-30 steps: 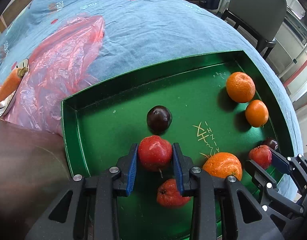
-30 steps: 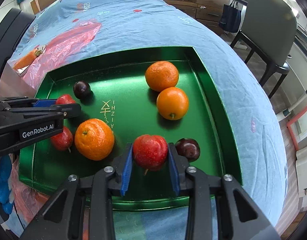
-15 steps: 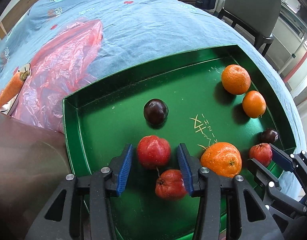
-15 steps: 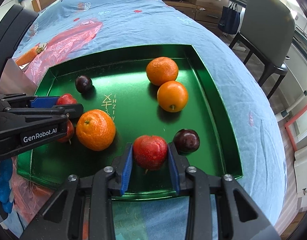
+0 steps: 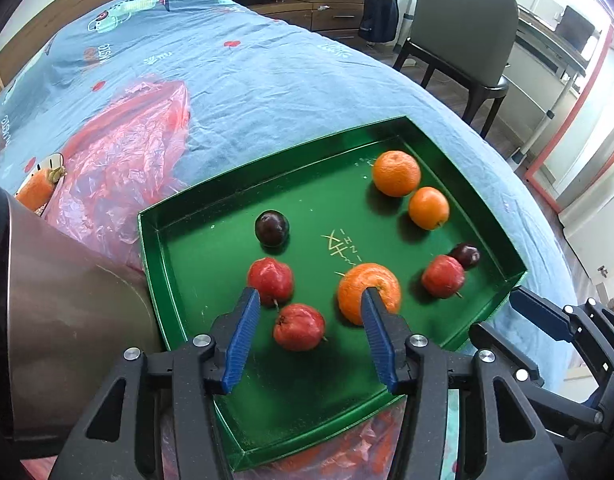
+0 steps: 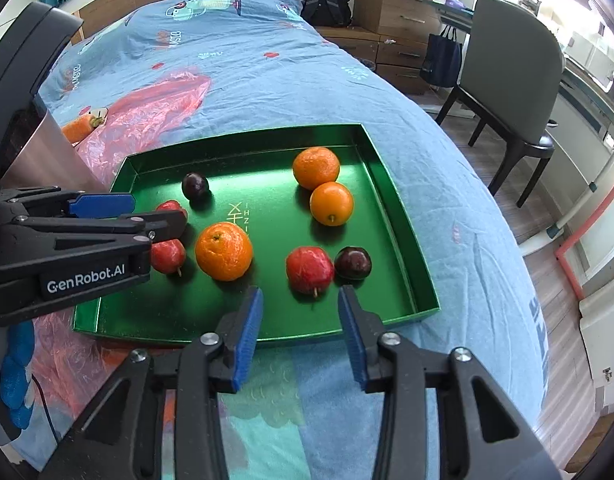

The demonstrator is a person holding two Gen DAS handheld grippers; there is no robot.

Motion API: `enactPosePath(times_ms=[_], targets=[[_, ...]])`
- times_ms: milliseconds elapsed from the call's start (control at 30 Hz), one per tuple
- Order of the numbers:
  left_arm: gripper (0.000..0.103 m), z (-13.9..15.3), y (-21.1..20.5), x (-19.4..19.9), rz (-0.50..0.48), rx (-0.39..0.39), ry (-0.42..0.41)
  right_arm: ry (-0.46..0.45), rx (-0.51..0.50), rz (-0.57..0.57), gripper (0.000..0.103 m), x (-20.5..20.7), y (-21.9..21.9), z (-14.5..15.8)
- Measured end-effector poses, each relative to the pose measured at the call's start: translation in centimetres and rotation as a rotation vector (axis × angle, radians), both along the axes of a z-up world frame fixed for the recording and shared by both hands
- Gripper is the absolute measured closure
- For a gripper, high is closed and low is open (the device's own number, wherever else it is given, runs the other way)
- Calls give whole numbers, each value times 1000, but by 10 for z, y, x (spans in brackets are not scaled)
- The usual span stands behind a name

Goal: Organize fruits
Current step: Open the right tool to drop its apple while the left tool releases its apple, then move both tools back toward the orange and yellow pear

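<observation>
The left gripper (image 5: pixel 310 307) is hanging over the near part of the green tray (image 5: pixel 387 128) with its blue fingers (image 5: pixel 243 332) spread wide and gripping nothing. Two red fruits are lying in the tray just in front of it: one red fruit (image 5: pixel 271 277) is near the tip of the left finger, and the second red fruit (image 5: pixel 299 327) is lying between the two fingers, touching neither. A large orange (image 5: pixel 369 292) is sitting just behind the tip of the other finger. The right gripper (image 6: pixel 301 303) is hanging over the near edge of the tray, its fingers also spread apart and empty. Just beyond its tips a third red fruit (image 6: pixel 310 265) is lying in the tray, and a dark plum (image 6: pixel 353 263) is touching it on the right side. Two smaller oranges (image 6: pixel 316 168) (image 6: pixel 331 203) are sitting together near the far right corner, and another dark plum (image 6: pixel 195 185) is lying alone toward the far left. The tray is resting on a blue bedsheet (image 6: pixel 247 60), beside a pink plastic bag (image 5: pixel 127 152).
</observation>
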State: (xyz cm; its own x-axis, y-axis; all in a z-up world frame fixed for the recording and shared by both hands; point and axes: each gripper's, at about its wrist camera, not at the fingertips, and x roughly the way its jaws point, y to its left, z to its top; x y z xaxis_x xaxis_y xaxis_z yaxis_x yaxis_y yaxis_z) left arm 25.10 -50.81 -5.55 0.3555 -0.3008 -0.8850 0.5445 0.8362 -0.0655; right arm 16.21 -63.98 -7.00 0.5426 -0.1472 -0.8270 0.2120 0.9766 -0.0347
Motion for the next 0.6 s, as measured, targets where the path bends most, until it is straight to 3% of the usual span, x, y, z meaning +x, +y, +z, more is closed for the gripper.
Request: enactPosePath(times_ms=[300,600], targets=[[49,26,17,-47,-108,-67,-6,7,-32,-30,34,-37,18,15],[48,40,68,-116,-238,-56,-23,51,-8,-59,33,-76,62,12]])
